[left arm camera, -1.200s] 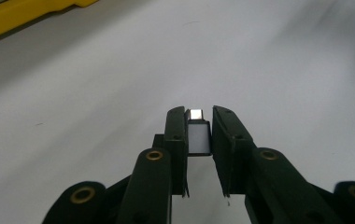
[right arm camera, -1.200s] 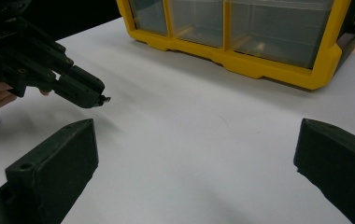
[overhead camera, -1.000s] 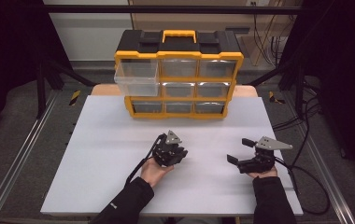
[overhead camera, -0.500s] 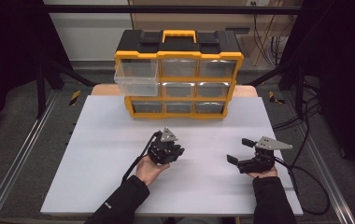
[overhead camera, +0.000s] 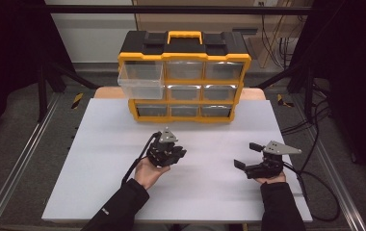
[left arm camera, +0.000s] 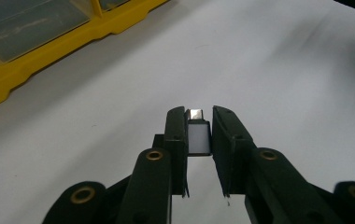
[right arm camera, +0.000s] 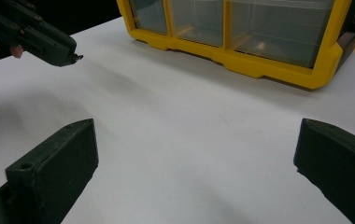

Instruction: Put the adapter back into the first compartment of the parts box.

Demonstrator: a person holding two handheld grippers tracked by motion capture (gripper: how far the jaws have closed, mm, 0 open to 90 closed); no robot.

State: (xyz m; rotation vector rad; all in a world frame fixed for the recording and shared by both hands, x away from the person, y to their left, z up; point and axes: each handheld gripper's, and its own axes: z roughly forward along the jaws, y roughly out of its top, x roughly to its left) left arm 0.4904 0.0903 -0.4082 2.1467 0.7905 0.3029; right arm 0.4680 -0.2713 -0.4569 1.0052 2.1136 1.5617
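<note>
The small white adapter (left arm camera: pixel 199 135) sits clenched in the left tool (left arm camera: pixel 199 126), which has crept slightly toward the organizer (overhead camera: pixel 185 77) since a second ago, so delivery looks underway. Its pulled-out drawer (overhead camera: pixel 140 79) overhangs the counter (overhead camera: pixel 99 173). The right tool (overhead camera: pixel 248 156) rests released; bare surface lies between.

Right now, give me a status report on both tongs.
Left tongs shut on small white adapter. Right tongs open, empty. Top-left drawer out.
</note>
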